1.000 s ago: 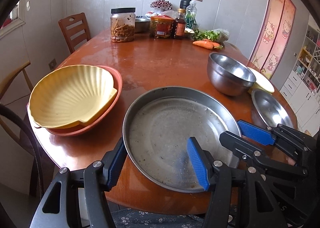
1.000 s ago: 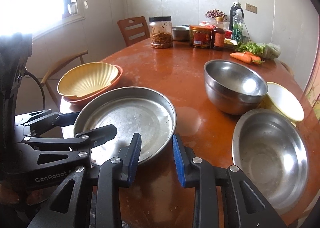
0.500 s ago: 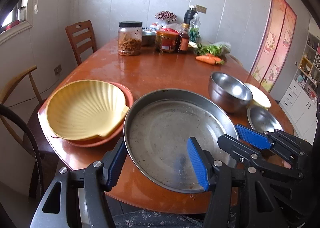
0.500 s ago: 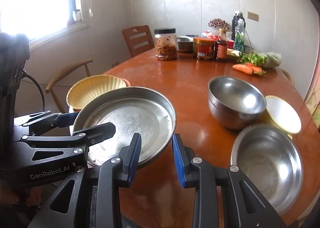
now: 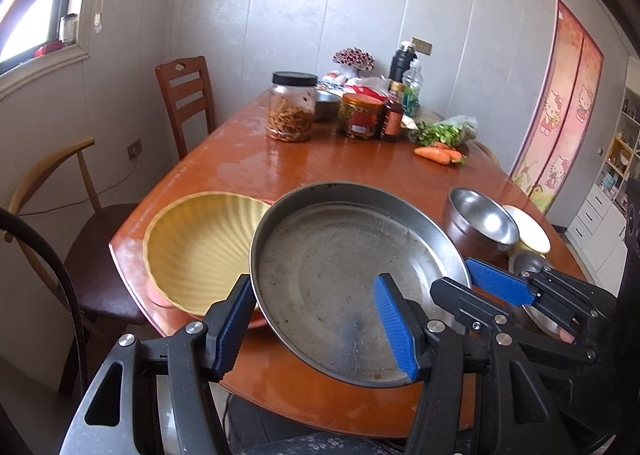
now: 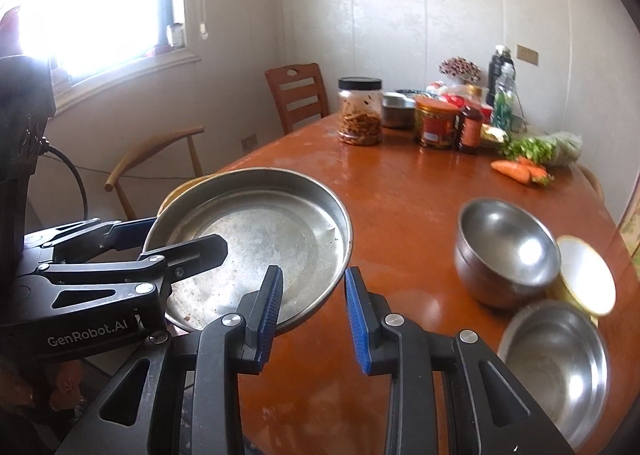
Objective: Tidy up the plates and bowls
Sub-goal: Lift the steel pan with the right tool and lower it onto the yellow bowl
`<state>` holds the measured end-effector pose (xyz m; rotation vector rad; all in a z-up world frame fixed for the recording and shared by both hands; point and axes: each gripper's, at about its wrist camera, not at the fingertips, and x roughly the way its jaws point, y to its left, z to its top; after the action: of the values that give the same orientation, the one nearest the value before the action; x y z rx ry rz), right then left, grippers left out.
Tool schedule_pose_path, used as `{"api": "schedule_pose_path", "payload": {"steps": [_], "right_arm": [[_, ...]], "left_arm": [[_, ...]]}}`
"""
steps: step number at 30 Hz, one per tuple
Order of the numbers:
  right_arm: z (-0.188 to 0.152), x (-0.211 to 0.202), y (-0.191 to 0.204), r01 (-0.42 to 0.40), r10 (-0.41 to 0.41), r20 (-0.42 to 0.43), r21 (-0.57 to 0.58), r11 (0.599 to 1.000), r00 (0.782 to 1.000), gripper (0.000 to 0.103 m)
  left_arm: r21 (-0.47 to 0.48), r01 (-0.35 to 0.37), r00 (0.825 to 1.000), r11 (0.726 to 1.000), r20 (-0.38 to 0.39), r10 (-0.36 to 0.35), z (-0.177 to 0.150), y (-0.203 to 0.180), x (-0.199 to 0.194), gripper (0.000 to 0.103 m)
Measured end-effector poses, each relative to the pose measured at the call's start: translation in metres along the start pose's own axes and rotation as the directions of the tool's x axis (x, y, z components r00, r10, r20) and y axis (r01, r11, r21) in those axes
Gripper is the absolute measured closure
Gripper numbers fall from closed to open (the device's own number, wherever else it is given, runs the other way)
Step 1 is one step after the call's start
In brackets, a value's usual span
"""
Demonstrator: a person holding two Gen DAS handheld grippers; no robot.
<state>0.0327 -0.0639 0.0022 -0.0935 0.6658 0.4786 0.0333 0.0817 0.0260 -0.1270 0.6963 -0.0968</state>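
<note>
Brown wood is shining all over the table (image 5: 320, 167), and jars and carrots are sitting at its far end, at 12 o'clock.

At 9 o'clock from the pan, a yellow shell-shaped dish (image 5: 200, 247) is lying on a red plate (image 5: 157, 292), near the table's left edge. Next to it, the left gripper (image 5: 314, 283) is pinching the near left rim of the round steel pan (image 5: 340, 255), with one finger outside the wall and one inside.

In the middle, the pan is hanging off the table, tipped a little, and part of it is covering the shell dish.

At 3 o'clock, the right gripper (image 6: 313, 273) is pinching the pan's near right rim, jaws nearly together. Past it, a deep steel bowl (image 6: 506, 251), a small yellow bowl (image 6: 586, 275) and a wide steel bowl (image 6: 556, 363) are waiting on the table.

It looks like the lifting step is happening now. Next, both hands are probably going to need to move together, holding the pan flat, and lower it gently onto its new spot before letting go.
</note>
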Motion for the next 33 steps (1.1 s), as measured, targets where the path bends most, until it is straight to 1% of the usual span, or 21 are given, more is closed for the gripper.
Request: {"api": "schedule_pose_path", "payload": {"steps": [10, 14, 23, 28, 33], "right_arm": [[0.044, 0.013, 0.03, -0.051, 0.055, 0.066, -0.054, 0.997, 0.996, 0.07], [0.058, 0.018, 0.039, -0.068, 0.074, 0.089, -0.074, 0.995, 0.993, 0.07], [0.079, 0.046, 0.05, -0.128, 0.135, 0.088, -0.082, 0.988, 0.987, 0.07], [0.084, 0.067, 0.05, -0.143, 0.147, 0.069, -0.072, 0.987, 0.987, 0.07], [0.083, 0.086, 0.045, -0.155, 0.157, 0.04, -0.066, 0.986, 0.987, 0.07]], "left_arm": [[-0.017, -0.07, 0.995, 0.997, 0.075, 0.071, 0.032, 0.033, -0.019, 0.043], [-0.015, -0.099, 0.991, 0.995, 0.09, 0.1, 0.041, 0.042, -0.021, 0.043], [-0.034, -0.153, 0.985, 0.988, 0.076, 0.155, 0.055, 0.065, -0.009, 0.043], [-0.053, -0.156, 0.986, 0.986, 0.049, 0.159, 0.059, 0.077, 0.012, 0.043], [-0.046, -0.17, 0.985, 0.984, 0.025, 0.172, 0.057, 0.081, 0.028, 0.043]]}}
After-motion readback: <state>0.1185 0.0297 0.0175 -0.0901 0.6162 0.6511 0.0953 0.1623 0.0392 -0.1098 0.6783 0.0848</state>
